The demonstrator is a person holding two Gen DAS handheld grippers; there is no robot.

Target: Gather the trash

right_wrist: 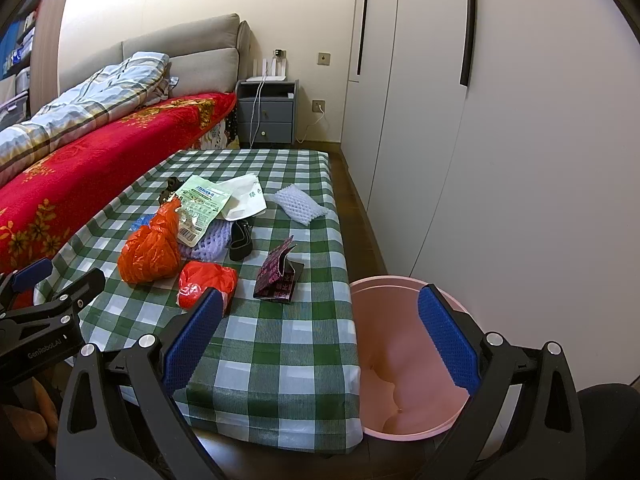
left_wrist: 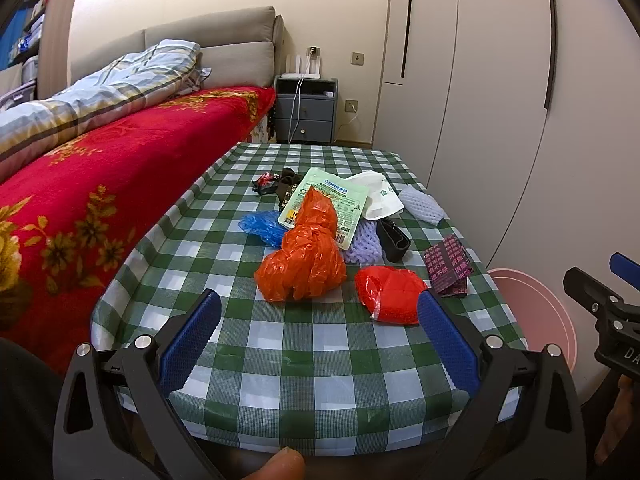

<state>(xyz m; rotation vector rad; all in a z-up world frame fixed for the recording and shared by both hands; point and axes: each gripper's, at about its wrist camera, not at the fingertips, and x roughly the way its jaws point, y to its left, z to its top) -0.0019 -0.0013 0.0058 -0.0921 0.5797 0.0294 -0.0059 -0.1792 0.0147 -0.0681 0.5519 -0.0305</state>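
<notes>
Nearest: left gripper [left_wrist: 319, 334] and right gripper [right_wrist: 320, 334], both spread wide, grasping nothing, above the near edge of the green-checked counter [left_wrist: 280, 380]. Crumpled red plastic bag [left_wrist: 390, 294] just beyond, between left gripper's pads; orange knotted plastic bag [left_wrist: 302, 258] behind. Pink round plastic bin [right_wrist: 404, 364] right, below. Risk: thin film slipping free, dropping beside bin.

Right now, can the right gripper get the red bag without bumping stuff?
Probably yes. The right gripper is open, and the red bag lies at the near edge of the pile with only bare tablecloth before it. The orange bag sits close beside it.
</notes>
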